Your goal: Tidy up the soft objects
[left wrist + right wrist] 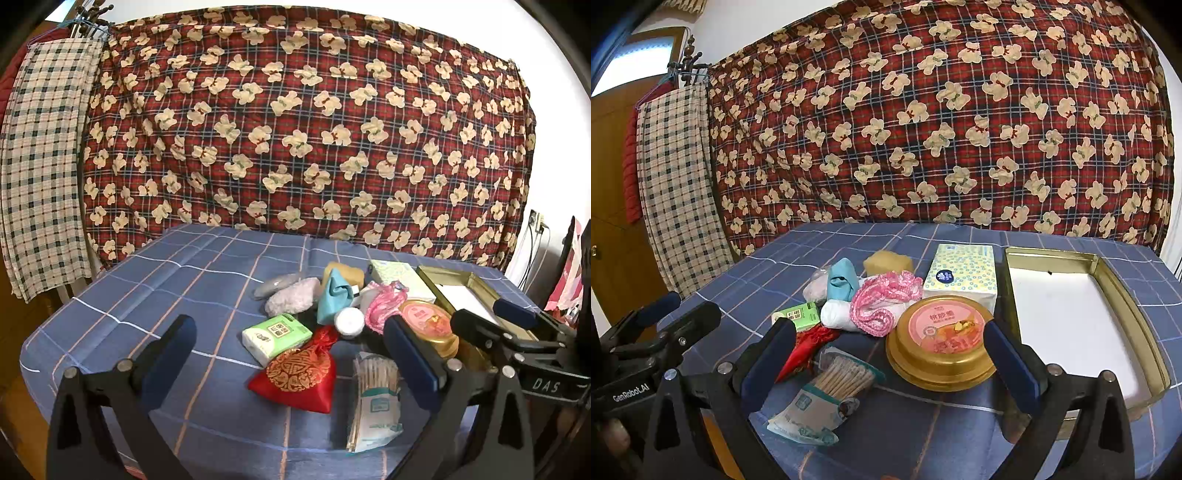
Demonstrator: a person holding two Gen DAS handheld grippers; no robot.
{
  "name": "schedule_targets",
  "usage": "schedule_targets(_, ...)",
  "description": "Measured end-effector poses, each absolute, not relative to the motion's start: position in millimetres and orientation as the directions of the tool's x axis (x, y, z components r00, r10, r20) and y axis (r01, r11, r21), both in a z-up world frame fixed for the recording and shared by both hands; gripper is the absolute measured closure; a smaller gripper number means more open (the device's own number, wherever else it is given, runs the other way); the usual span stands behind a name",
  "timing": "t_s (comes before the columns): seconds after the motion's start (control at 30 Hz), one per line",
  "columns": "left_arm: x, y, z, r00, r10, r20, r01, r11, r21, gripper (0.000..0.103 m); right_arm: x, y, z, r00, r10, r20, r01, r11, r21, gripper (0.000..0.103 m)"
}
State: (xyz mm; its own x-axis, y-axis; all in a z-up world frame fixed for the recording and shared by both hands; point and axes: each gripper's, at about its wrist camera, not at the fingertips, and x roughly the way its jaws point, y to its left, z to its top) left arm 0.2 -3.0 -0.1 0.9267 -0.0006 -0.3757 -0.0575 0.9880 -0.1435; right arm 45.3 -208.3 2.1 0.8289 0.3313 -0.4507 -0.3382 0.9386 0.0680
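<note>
left gripper [291, 347] and right gripper [890, 347] hovering, jaws apart, empty | step: choosing first pick | next: closing on red pouch [295, 376], moving to tin tray [1145, 314]

Right gripper [886, 354] hangs wide open over the blue table [923, 435], holding nothing, with the round gold tin [942, 341] and swab pack [823, 391] low-centre between its fingers. Behind them sit a pink scrunchie [886, 299], teal pouch [842, 282] and tissue box [962, 275]. Empty tray [1126, 306] on the right, left gripper [661, 314] at far left.
</note>
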Motion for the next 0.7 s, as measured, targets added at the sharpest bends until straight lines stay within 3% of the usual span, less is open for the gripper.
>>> schedule_targets(0.7,0.5,-3.4,-0.2,0.926,0.001,-0.377,-0.058,0.988,-0.142,0.0,39.3,-205.0,-2.5,0.824,0.338,-0.456,-0.342,0.937,0.075,0.001)
